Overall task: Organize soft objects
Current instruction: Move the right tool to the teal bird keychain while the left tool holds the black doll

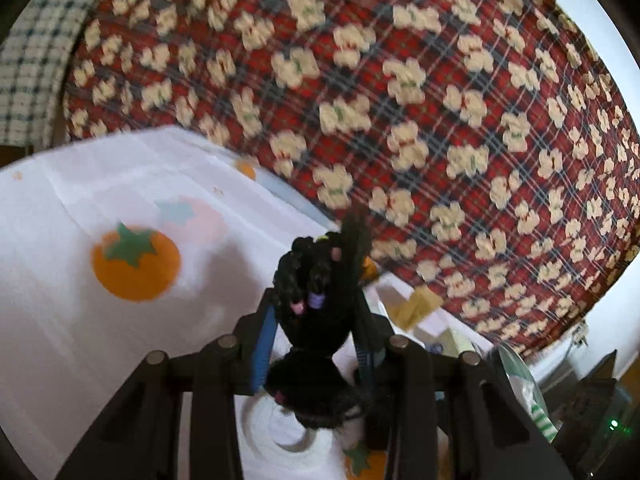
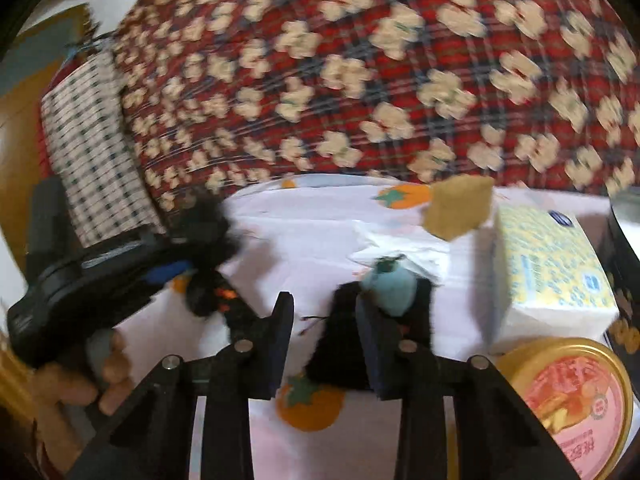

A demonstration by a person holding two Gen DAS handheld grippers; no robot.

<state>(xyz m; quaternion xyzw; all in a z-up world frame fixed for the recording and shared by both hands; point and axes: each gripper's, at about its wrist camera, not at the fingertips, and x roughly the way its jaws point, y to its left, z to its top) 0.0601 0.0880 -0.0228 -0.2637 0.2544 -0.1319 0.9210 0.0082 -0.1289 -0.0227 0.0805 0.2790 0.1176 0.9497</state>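
Your left gripper (image 1: 316, 320) is clamped on the black fuzzy toy (image 1: 312, 312), lifting it off the tablecloth (image 1: 80, 340). Your right gripper (image 2: 324, 344) hangs released beside a second black toy (image 2: 340, 344), likely next.

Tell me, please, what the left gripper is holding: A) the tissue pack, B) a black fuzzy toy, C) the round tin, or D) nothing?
B: the left gripper is closed around a black fuzzy toy with small coloured bits, seen between its fingers in the left wrist view.
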